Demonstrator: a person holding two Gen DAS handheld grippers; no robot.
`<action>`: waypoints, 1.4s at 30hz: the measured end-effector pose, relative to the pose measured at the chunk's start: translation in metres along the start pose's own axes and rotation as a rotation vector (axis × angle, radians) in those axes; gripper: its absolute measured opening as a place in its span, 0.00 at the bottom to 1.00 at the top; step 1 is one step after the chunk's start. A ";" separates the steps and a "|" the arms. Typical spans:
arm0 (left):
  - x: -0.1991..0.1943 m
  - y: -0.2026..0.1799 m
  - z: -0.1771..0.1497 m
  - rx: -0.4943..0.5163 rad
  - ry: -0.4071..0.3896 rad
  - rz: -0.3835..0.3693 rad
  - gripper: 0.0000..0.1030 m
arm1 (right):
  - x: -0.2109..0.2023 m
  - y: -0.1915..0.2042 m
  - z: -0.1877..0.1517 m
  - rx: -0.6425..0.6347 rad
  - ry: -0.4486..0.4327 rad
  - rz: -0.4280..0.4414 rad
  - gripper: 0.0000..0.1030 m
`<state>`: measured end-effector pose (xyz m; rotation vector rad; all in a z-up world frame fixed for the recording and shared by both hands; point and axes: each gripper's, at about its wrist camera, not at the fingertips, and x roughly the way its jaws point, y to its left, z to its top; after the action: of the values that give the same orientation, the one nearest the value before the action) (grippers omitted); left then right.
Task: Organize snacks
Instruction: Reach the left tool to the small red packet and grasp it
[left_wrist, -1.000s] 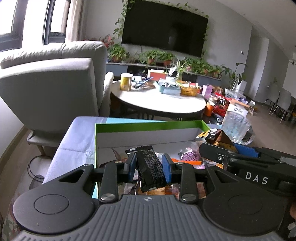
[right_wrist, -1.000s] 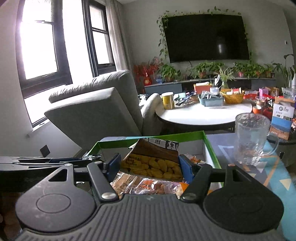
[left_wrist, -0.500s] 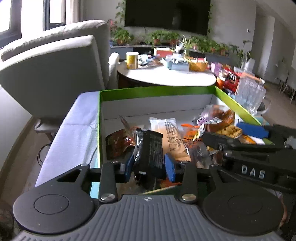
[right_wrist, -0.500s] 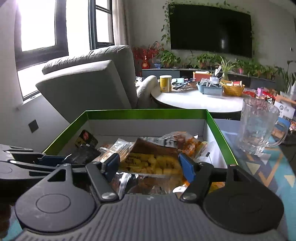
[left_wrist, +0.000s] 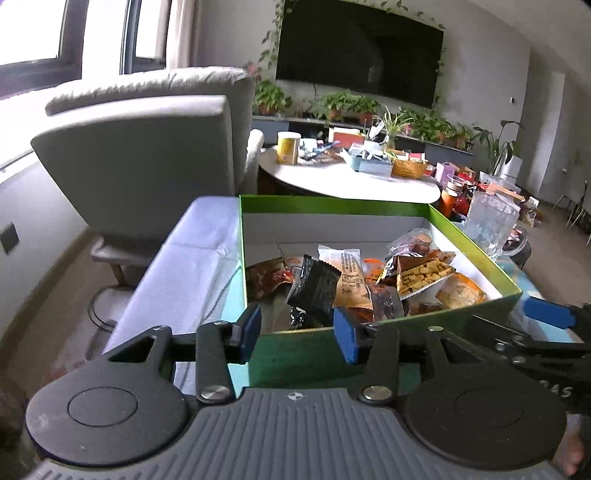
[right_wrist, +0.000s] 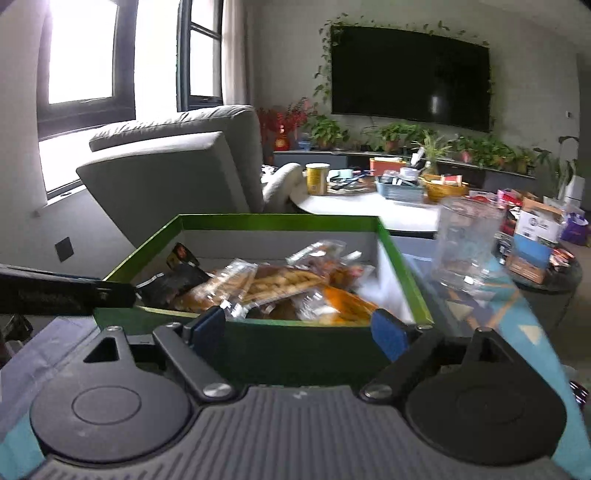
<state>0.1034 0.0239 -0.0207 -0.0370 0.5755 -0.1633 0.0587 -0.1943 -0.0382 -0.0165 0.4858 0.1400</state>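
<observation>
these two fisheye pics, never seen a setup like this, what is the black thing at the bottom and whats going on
No robot here: a person holds a handheld two-finger gripper in each hand, each carrying a fisheye camera that looks forward along its fingers. The black ribbed shape at the bottom is the gripper's own body; the blue pieces are its finger pads.

One picture is from the left gripper, the other from the right gripper. Both are open, holding nothing, in front of the near wall of a green box.

Inside the box lies a pile of snack packets, among them a black packet and a packet of yellow pieces. A glass mug stands to the box's right. Behind are a grey armchair and a cluttered round table.
</observation>
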 end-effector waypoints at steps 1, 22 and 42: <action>-0.004 -0.003 -0.003 0.005 0.011 0.001 0.42 | -0.005 -0.004 -0.003 0.009 0.005 -0.007 0.44; 0.007 -0.027 -0.042 -0.073 0.205 0.048 0.42 | -0.068 -0.048 -0.080 0.143 0.156 -0.025 0.44; 0.024 -0.041 -0.049 -0.048 0.235 0.077 0.49 | -0.084 -0.033 -0.094 0.097 0.167 0.106 0.44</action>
<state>0.0905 -0.0197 -0.0709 -0.0422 0.8138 -0.0794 -0.0541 -0.2422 -0.0832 0.0935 0.6605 0.2195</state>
